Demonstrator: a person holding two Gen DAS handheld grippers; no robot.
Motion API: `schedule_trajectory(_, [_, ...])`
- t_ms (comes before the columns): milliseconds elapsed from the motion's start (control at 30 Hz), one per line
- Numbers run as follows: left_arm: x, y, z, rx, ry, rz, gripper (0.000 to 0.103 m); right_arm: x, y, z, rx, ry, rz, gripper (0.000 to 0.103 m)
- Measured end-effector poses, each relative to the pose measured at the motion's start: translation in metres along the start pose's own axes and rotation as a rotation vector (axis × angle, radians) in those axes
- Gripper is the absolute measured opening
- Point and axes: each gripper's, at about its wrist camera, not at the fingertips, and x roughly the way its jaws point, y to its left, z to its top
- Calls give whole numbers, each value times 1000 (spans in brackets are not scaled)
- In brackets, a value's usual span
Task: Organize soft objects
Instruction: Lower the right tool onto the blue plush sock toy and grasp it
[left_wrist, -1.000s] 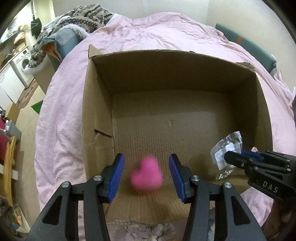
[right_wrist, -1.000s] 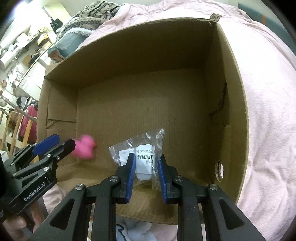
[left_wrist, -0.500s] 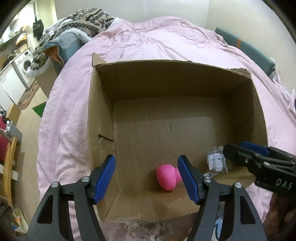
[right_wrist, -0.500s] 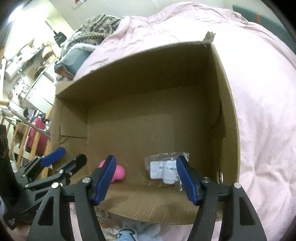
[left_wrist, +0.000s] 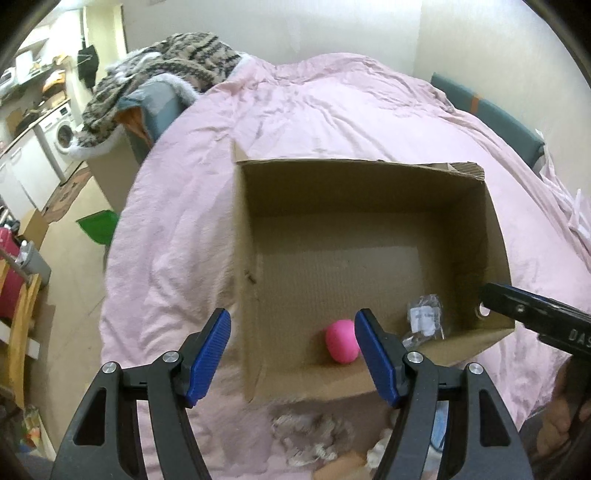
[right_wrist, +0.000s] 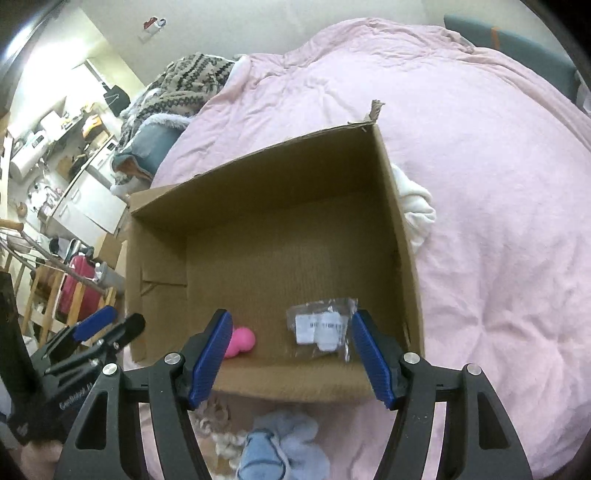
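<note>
While the left gripper (left_wrist: 293, 354) sits wide open and empty at the bottom of the left wrist view, "DAS" shows on the other tool at right. The cardboard box (left_wrist: 369, 177) holds a pink squishy toy (left_wrist: 341, 341) and a clear plastic packet (left_wrist: 424, 317) along its near wall, on a pink duvet (left_wrist: 332, 110).

Right wrist view: right gripper (right_wrist: 291, 354) also spread apart, holding nothing, box centre frame, barcode label on the packet unreadable, blue cloth (right_wrist: 280, 446) bottom centre.
</note>
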Motion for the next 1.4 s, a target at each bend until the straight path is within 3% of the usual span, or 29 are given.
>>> schedule_trajectory(167, [-15,21,-23,-57,38,3,67,-15,3,-18,-41,1,-28,71])
schedule_trajectory(600, [-43,45,-63,-142,66,32,67,-39,-6,-63,47,38,1,71])
schedule_trajectory(800, [-34,54,-75,-225,118,30,67,-11,-9,-83,134,191,86,72])
schedule_trajectory(867, [-28,55,-78,-249,142,27,67,4,-6,-90,155,264,114,83])
schedule_trajectory(933, [-26,54,-79,-258,153,20,67,18,-3,-96,169,306,109,91])
schedule_trajectory(1033, [-23,52,-79,-257,156,15,67,37,-4,-100,182,352,66,92])
schedule_trajectory(1200, [-18,50,-78,-251,165,11,67,70,-13,-105,247,447,67,91])
schedule_trajectory(1233, [-17,51,-78,-254,168,11,67,74,-13,-106,247,461,64,91])
schedule_trajectory(1300, [-14,52,-78,-260,175,10,67,80,-12,-106,245,478,85,71])
schedule_trajectory(1367, [-12,53,-79,-271,182,6,67,85,-9,-107,231,504,96,62])
schedule_trajectory(1400, [-11,53,-79,-274,184,5,67,85,-8,-107,223,503,89,52])
